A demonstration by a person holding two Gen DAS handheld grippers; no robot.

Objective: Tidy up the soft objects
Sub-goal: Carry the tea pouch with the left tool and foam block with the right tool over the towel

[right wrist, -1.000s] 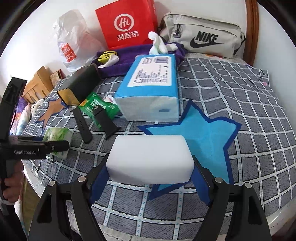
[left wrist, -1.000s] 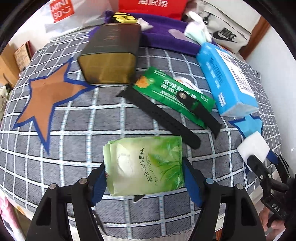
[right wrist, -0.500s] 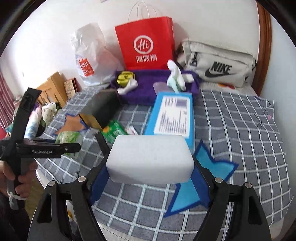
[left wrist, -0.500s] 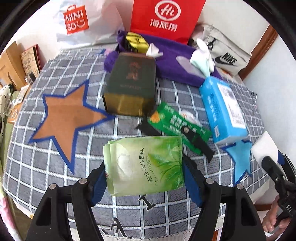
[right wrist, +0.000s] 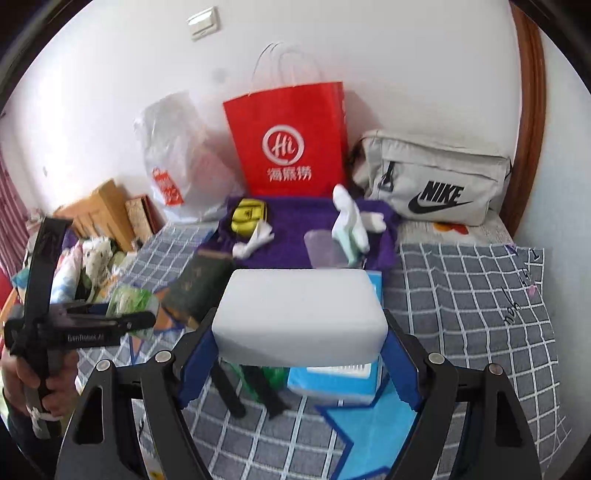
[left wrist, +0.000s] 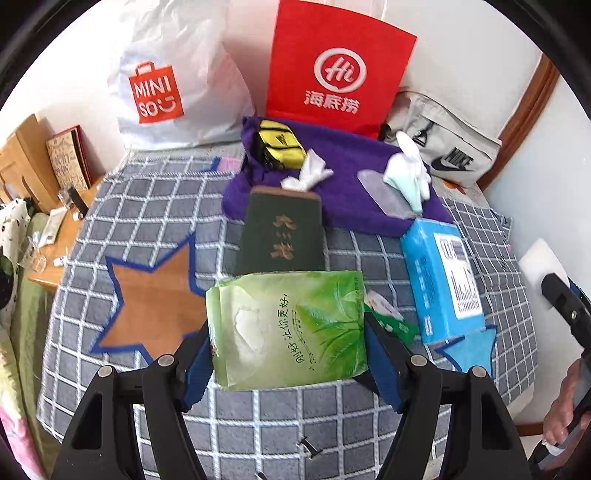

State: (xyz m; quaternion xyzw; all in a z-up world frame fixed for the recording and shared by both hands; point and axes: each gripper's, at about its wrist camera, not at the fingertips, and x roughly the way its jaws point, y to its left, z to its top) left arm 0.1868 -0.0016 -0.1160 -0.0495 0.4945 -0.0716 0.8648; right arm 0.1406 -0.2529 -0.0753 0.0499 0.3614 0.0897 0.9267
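The left tongs grip a green tissue pack by its sides, held above the checkered bed cover in front of a dark green box; the right tongs clamp a white sponge block over the blue tissue pack

A bed covered by a grey quilt with a white grid and star patches fills the near ground. A plain white wall rises at the far side, with a pale switch plate high up. A curved brown wooden frame stands far right. Light wooden furniture sits left.
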